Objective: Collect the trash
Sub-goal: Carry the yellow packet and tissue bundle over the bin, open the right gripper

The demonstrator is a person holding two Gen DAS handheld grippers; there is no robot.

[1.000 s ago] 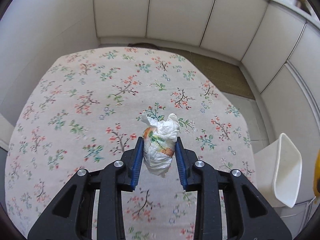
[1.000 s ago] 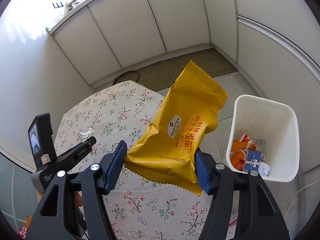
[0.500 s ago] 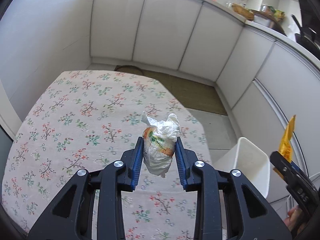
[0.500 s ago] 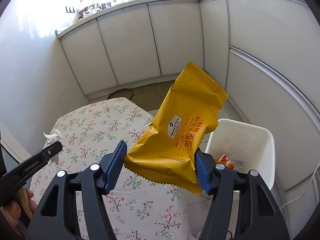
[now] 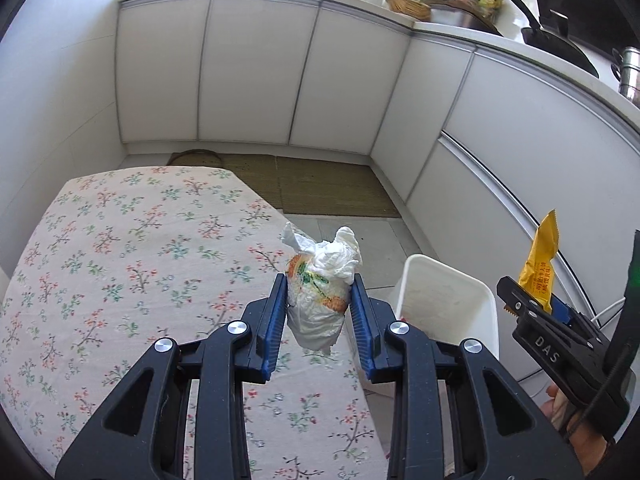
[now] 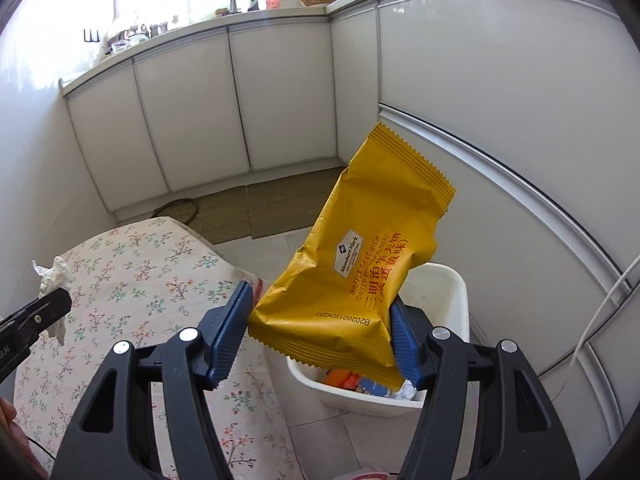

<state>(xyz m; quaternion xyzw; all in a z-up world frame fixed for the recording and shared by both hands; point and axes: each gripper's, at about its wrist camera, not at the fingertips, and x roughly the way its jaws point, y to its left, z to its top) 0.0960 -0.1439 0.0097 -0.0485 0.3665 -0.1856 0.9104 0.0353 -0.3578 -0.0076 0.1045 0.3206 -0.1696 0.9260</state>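
Beside the tabletop's (image 5: 120, 248) right edge, the left tongs (image 5: 319, 312) gripped a crumpled tissue wad (image 5: 320, 280) above the cloth's rim, while the right tongs (image 6: 322, 332) clamped a yellow snack wrapper (image 6: 352, 264) over the white bin (image 6: 452, 304) on open floor.

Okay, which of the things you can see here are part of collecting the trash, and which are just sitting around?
Part of the job:
- crumpled wrapper, held in the left gripper
- yellow snack packet, held in the right gripper
- white bin, already holding some trash

Just sitting around:
- floral tablecloth
- floor mat
- basket and pan on the counter
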